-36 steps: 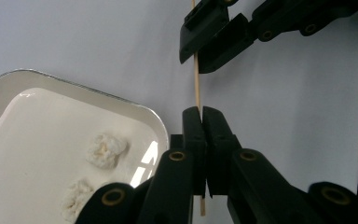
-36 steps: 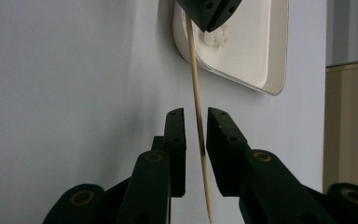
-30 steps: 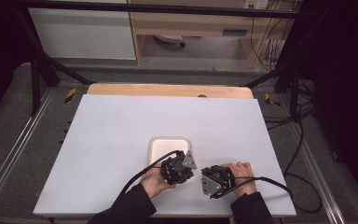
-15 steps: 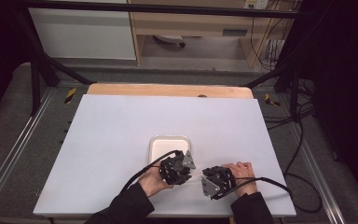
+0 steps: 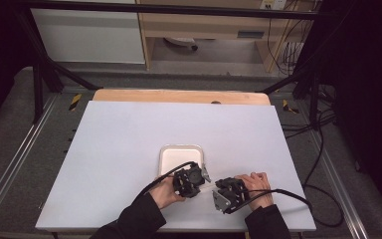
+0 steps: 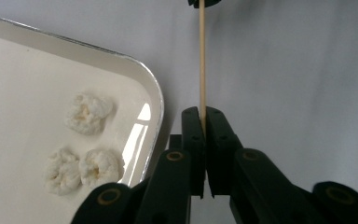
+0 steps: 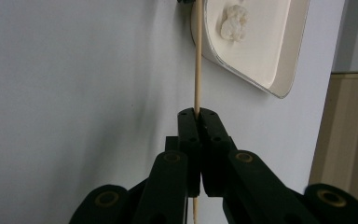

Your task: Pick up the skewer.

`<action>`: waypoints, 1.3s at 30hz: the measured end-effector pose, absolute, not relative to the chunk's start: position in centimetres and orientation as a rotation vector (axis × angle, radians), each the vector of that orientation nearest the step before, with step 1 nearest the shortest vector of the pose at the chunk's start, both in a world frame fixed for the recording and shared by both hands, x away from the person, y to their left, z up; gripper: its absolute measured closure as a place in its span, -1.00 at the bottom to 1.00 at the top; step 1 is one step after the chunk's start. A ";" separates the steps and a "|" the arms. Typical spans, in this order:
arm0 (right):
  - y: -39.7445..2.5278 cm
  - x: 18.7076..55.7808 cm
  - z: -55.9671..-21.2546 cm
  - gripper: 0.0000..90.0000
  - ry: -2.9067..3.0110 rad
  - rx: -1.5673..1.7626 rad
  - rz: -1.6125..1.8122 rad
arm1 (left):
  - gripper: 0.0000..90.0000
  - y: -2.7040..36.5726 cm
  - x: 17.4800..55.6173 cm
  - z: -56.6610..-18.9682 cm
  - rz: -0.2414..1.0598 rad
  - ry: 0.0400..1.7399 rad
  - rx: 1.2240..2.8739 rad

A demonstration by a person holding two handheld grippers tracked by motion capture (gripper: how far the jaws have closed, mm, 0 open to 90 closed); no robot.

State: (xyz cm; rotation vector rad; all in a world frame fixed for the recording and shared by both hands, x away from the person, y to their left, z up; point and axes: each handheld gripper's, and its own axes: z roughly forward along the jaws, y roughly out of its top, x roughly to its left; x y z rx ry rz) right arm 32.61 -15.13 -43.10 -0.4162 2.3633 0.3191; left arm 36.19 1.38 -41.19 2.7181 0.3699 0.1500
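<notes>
A thin wooden skewer (image 6: 202, 60) runs between my two grippers, just above the white table near its front edge. My left gripper (image 6: 203, 112) is shut on one end of it and my right gripper (image 7: 197, 112) is shut on the other end, with the skewer (image 7: 197, 56) reaching away toward the tray. In the high view the left gripper (image 5: 202, 179) and right gripper (image 5: 218, 190) face each other, the skewer (image 5: 209, 185) short between them. A white tray (image 6: 154, 100) beside the left gripper holds three white fluffy lumps (image 6: 88, 112).
The white tray (image 5: 166, 152) sits just behind the hands in the middle front of the white table (image 5: 129, 134). A wooden strip (image 5: 179, 96) borders the far edge. Cables (image 5: 278, 191) trail from both grippers toward the front and right.
</notes>
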 end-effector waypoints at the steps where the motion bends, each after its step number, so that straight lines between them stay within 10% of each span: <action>1: -15.1 32.6 -43.1 0.98 2.364 -0.416 0.313 | 0.94 1.3 36.2 -41.2 0.152 0.367 2.719; 14: -15.2 32.5 -43.0 0.94 2.372 -0.383 0.348 | 0.97 1.4 35.8 -41.1 0.203 0.343 2.729; 39: -19.8 34.1 -42.2 -0.42 2.469 0.570 0.962 | 0.97 10.1 34.9 -40.1 0.272 0.561 2.485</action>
